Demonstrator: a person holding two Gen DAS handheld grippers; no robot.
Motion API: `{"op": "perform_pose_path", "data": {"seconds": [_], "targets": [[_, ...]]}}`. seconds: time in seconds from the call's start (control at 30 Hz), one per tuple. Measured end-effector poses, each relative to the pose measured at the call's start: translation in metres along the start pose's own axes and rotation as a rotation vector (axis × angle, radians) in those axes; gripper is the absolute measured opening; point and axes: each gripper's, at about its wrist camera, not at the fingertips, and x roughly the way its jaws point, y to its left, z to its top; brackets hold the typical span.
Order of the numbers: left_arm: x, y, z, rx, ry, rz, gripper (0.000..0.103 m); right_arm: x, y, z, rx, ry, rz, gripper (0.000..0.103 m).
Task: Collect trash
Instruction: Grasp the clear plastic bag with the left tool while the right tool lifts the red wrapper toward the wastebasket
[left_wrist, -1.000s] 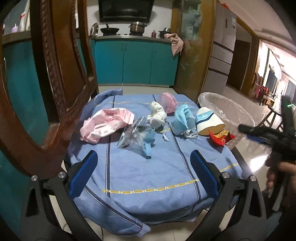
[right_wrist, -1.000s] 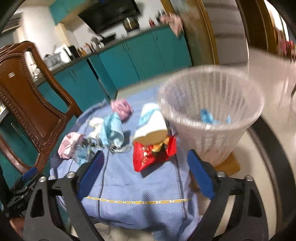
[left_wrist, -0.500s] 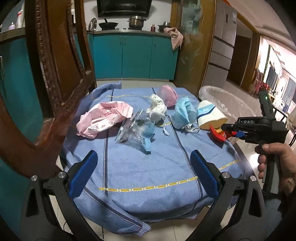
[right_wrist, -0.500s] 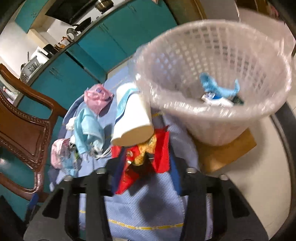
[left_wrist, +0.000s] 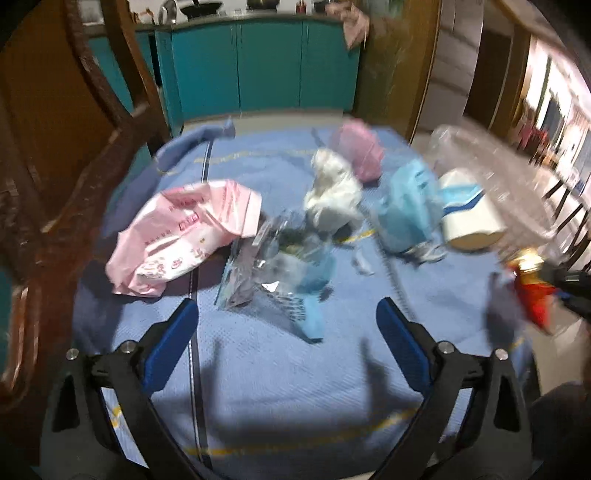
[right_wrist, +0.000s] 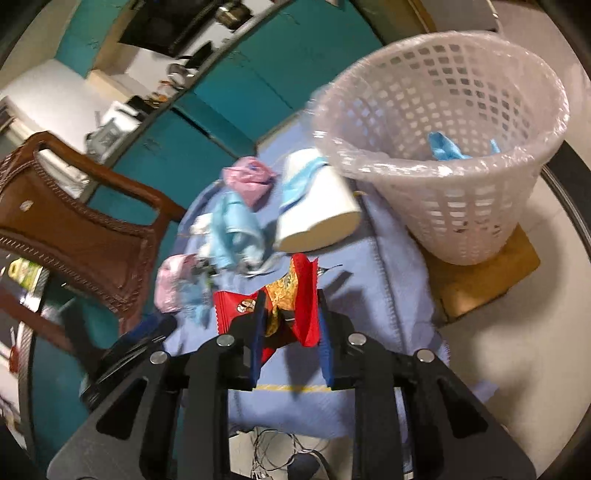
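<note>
Teal kitchen cabinets (left_wrist: 266, 66) are backing a round bench (left_wrist: 258, 369) draped in a blue cloth, with a carved wooden chair (right_wrist: 74, 229) standing against its left edge.

Right tongs (right_wrist: 290, 325) are clenching a red snack wrapper (right_wrist: 301, 295), which is standing up crumpled between the blue pads near the bench's right edge. Judged from the lifted folds, the wrapper is being carried rather than resting on the cloth.

A lined white basket (right_wrist: 461, 166) is sitting on a wooden block just beyond that right edge, low and close, apparently so that litter can be dropped in without a long reach. Something light blue is already lying inside it.

Left tongs (left_wrist: 286, 332) are standing released and wide over the near side of the bench, grasping nothing.

Trash is waiting across the middle of the bench:
- a pink plastic bag (left_wrist: 184, 232) toward the left edge
- a clear crumpled packet (left_wrist: 280, 266) just beside it
- a white wad (left_wrist: 332, 192)
- a pink wad (left_wrist: 358, 151) toward the far edge
- a light blue mask (left_wrist: 406, 210)
- a tipped paper cup (left_wrist: 469, 218) nearest the basket

Collection appears to be at an early stage.
</note>
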Motion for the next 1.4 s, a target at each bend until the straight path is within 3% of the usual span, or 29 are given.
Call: {"op": "perform_pose_path", "data": {"seconds": [0.07, 0.17, 0.4, 0.53, 0.7, 0.77, 1.4], "targets": [[0.013, -0.001, 0.001, 0.014, 0.036, 0.005, 0.089, -0.003, 0.011, -0.002, -0.051, -0.015, -0.008, 0.025], [0.022, -0.001, 0.002, 0.012, 0.065, -0.016, 0.064, -0.003, 0.025, -0.005, -0.128, -0.020, -0.021, 0.025], [-0.015, -0.005, -0.014, 0.033, 0.022, -0.048, 0.050, -0.001, 0.045, -0.010, -0.232, -0.026, -0.012, 0.025], [-0.062, -0.004, -0.030, 0.015, -0.089, -0.060, 0.050, -0.007, 0.055, -0.017, -0.302, -0.055, -0.027, 0.025], [-0.104, 0.013, -0.048, -0.093, -0.242, -0.174, 0.051, -0.013, 0.071, -0.032, -0.397, -0.089, -0.046, 0.025], [-0.114, 0.016, -0.051, -0.104, -0.278, -0.183, 0.051, -0.014, 0.077, -0.037, -0.434, -0.107, -0.057, 0.025], [-0.110, 0.003, -0.052, -0.058, -0.245, -0.167, 0.052, -0.016, 0.075, -0.033, -0.432, -0.133, -0.069, 0.025]]}}
